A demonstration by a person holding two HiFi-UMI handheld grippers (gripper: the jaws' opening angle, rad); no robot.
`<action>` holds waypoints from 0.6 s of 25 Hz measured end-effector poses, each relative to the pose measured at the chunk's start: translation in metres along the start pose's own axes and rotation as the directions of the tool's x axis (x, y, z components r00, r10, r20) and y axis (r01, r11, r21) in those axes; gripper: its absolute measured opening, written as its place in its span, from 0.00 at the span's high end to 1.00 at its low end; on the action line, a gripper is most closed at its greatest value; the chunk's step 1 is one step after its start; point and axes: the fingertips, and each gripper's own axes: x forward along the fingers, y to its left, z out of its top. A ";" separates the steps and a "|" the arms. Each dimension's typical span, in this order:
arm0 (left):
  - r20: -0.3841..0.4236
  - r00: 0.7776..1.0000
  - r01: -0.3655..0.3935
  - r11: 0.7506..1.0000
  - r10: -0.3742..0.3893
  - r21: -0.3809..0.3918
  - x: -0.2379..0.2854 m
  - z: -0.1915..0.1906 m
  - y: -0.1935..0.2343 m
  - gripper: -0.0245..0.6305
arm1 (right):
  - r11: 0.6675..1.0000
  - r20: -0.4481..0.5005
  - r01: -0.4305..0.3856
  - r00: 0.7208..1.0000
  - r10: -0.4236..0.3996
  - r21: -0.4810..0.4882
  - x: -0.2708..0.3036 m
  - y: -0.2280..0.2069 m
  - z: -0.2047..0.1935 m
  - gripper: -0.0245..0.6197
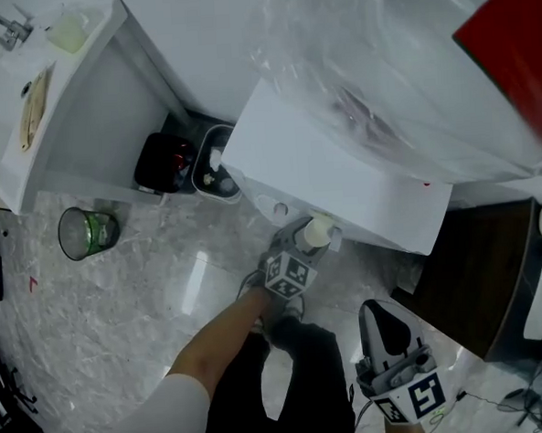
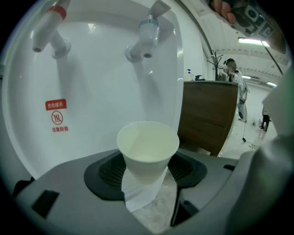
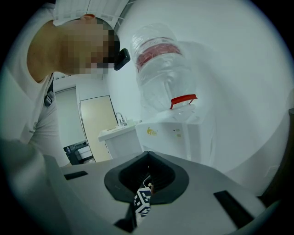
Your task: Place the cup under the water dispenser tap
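A white paper cup [image 2: 148,149] sits between the dark pads of my left gripper [image 2: 148,176], which is shut on it. The cup is upright, empty, and inside the white recess of the water dispenser [image 2: 96,101]. The blue-collared tap [image 2: 148,32] is above it and the red-collared tap [image 2: 48,25] is up to the left. In the head view the left gripper [image 1: 296,255] holds the cup [image 1: 318,231] against the dispenser's front, under its white top [image 1: 341,170]. My right gripper [image 1: 394,359] hangs back at lower right with its jaws together and nothing in them.
A big water bottle [image 3: 163,69] stands on the dispenser. On the marbled floor are a glass tumbler [image 1: 89,231] and a black bin [image 1: 164,163] beside a white sink cabinet [image 1: 26,98]. A brown wooden counter [image 2: 209,114] flanks the dispenser on the right.
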 end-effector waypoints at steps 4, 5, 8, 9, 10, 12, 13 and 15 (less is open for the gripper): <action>-0.009 1.000 -0.006 1.000 0.006 -0.005 0.010 -0.008 0.002 0.56 | 1.000 -0.008 -0.007 1.000 0.007 -0.003 0.001 0.000 -0.002 0.94; -0.007 1.000 -0.007 1.000 0.007 -0.001 0.012 -0.009 0.001 0.56 | 1.000 -0.012 -0.005 1.000 0.005 -0.002 0.001 -0.001 -0.003 0.94; 0.001 1.000 -0.004 1.000 0.004 0.019 0.017 -0.006 -0.002 0.56 | 1.000 -0.025 0.000 1.000 0.000 0.004 0.000 -0.004 -0.009 0.94; 0.000 1.000 -0.001 1.000 0.001 0.027 0.018 -0.005 -0.003 0.55 | 1.000 -0.028 0.000 1.000 0.000 0.006 0.000 -0.004 -0.010 0.94; -0.002 1.000 0.002 0.999 -0.002 0.034 0.019 -0.004 -0.004 0.54 | 1.000 -0.030 -0.002 1.000 0.002 0.008 0.000 -0.004 -0.010 0.94; -0.011 1.000 0.015 0.999 -0.015 0.042 0.017 -0.006 -0.007 0.53 | 1.000 -0.039 -0.014 0.999 0.014 0.011 -0.001 -0.001 -0.011 0.94; -0.014 1.000 0.021 0.999 -0.020 0.041 0.016 -0.006 -0.008 0.52 | 1.000 -0.046 -0.023 0.999 0.023 0.012 -0.001 0.000 -0.010 0.94; -0.014 1.000 0.022 0.999 -0.021 0.035 0.015 -0.005 -0.006 0.46 | 0.999 -0.060 -0.038 0.997 0.038 0.014 -0.002 0.002 -0.010 0.94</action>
